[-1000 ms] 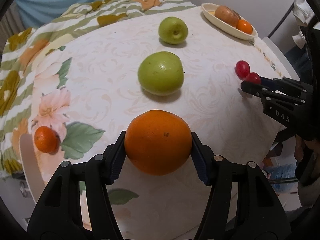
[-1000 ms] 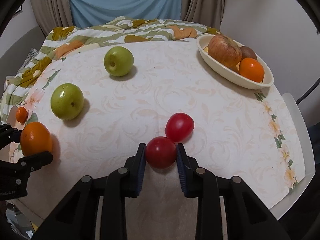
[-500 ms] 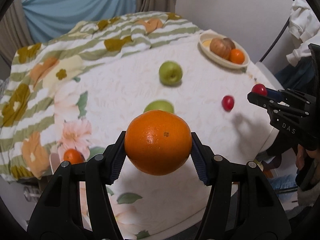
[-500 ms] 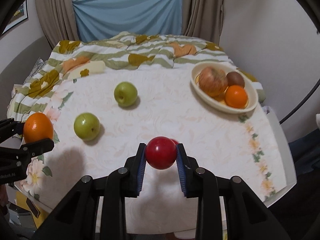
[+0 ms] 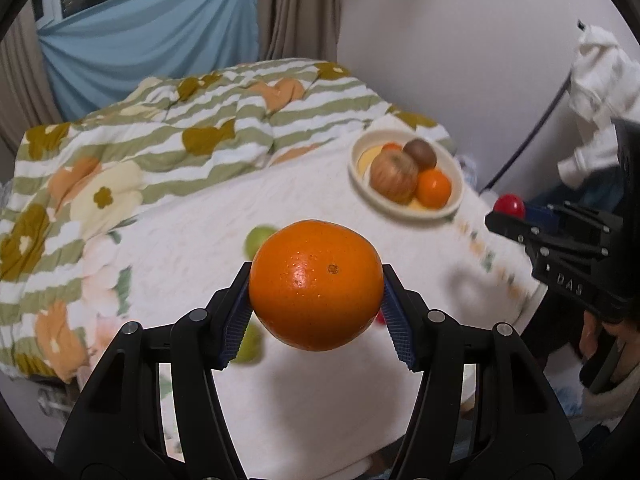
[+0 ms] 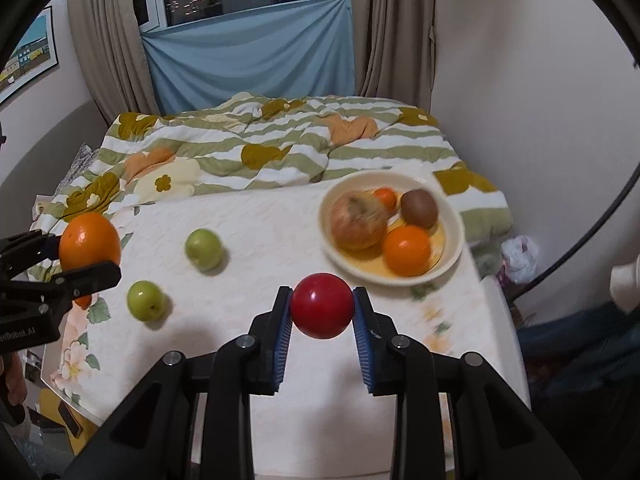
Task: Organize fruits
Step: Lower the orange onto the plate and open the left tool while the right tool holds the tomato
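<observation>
Left wrist view: the left gripper has its jaws pinching a large orange by its sides, held in the air above the table. The cream bowl sits at the table's far right end with an apple, a kiwi and a smaller orange in it. The right gripper shows at the right edge with a red fruit at its tips

Right wrist view: the right gripper has its jaws pressed on a small round red fruit, perhaps a plum, also clear of the cloth. Two green apples lie loose on the table, well apart from the bowl

Judging by this, the step in hand is the carry: both fruits are lifted and headed for the bowl. The next move calls for bringing each over the rim, lowering into a free spot beside the apple, and spreading the jaws one gripper at a time so they do not crowd each other
</observation>
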Available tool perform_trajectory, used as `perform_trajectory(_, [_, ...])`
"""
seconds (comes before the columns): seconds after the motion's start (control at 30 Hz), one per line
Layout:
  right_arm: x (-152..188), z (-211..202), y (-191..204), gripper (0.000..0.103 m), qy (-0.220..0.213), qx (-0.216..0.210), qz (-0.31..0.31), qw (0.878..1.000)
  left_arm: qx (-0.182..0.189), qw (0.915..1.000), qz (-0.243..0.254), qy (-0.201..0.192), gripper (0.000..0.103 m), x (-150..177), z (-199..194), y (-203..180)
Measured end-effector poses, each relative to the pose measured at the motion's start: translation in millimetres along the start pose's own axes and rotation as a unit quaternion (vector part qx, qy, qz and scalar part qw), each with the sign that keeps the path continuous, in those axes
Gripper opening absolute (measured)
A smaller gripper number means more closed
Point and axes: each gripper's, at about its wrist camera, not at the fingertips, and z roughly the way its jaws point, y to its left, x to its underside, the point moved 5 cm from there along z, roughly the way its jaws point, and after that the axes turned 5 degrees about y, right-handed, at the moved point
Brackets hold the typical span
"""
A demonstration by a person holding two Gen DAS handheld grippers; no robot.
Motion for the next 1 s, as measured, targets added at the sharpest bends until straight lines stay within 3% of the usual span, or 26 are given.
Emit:
perform_trajectory(0.47, [-46.9, 23.0, -109.6, 0.027, -0.001, -0.027, -0.038, 0.999, -0.005, 0.9988, -0.035, -0.035, 0.067, -97.9, 53.2, -79.4])
perform_trajectory(1.0, [-64.0, 83.5, -147.3, 0.027, 0.03, -0.042, -0.013, 0.999, 0.009, 0.9993, -0.014, 0.032, 0.067, -163.8, 164.4, -81.5])
